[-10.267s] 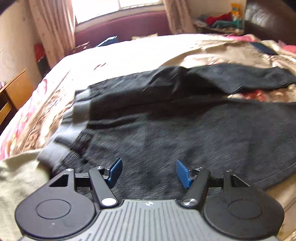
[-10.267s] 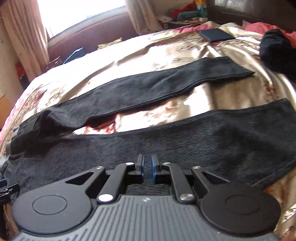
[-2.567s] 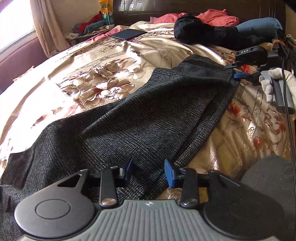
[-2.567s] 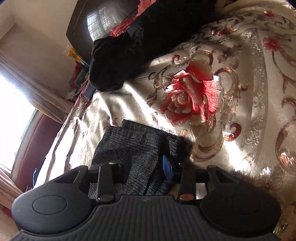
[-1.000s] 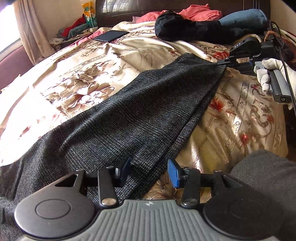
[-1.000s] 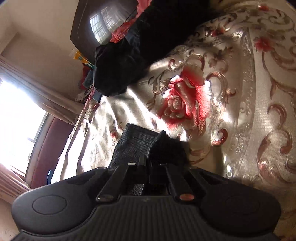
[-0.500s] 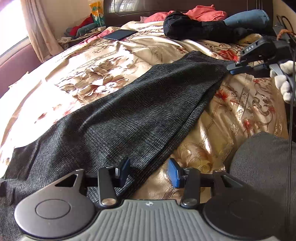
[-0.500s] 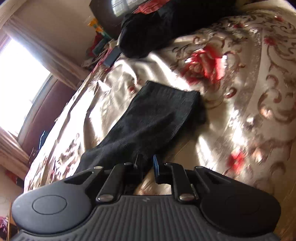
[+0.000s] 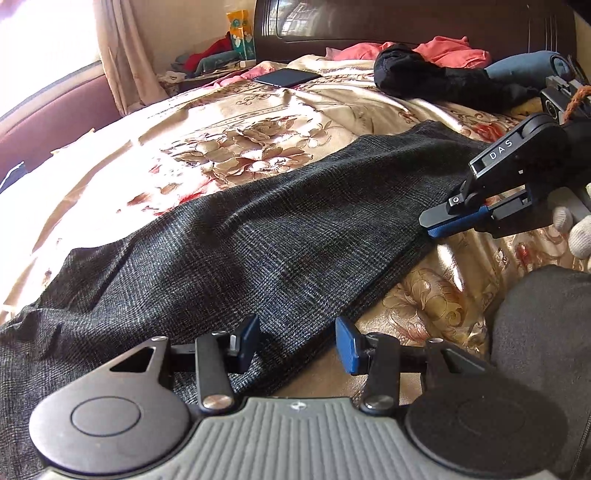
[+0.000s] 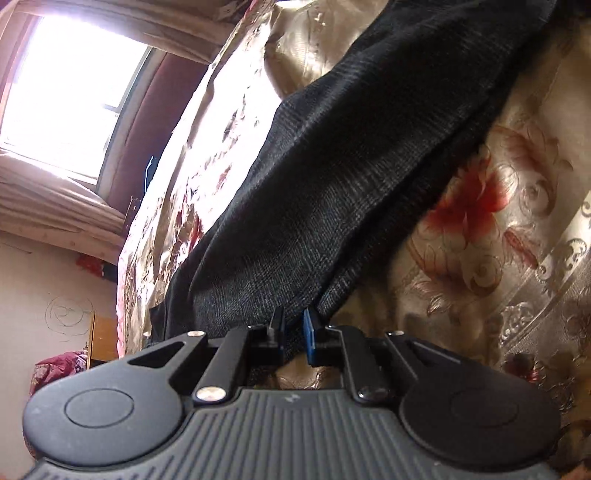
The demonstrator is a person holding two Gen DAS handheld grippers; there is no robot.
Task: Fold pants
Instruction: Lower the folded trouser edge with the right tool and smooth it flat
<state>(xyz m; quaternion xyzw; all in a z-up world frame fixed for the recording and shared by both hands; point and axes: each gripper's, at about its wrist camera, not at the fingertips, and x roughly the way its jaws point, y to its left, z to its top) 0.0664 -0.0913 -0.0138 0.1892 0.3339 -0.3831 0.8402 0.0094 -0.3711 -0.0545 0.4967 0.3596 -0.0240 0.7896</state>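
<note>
Charcoal woven pants (image 9: 258,251) are lying flat on the floral bedspread (image 9: 258,147), legs stacked, long axis running diagonally toward the headboard (image 9: 406,26). Left gripper (image 9: 295,338) is hovering spread over the pants' near edge, angled downward. Right gripper (image 10: 293,332), gloved hand (image 9: 576,229) behind, is closing with hem fabric between its jaws.

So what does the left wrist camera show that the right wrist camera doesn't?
Only the left wrist view shows the headboard, a dark tablet, a black garment pile and the right tongs from the side, closing on the pants hem. Only the right wrist view shows the window. Both show the dark pants on the floral bedspread.
</note>
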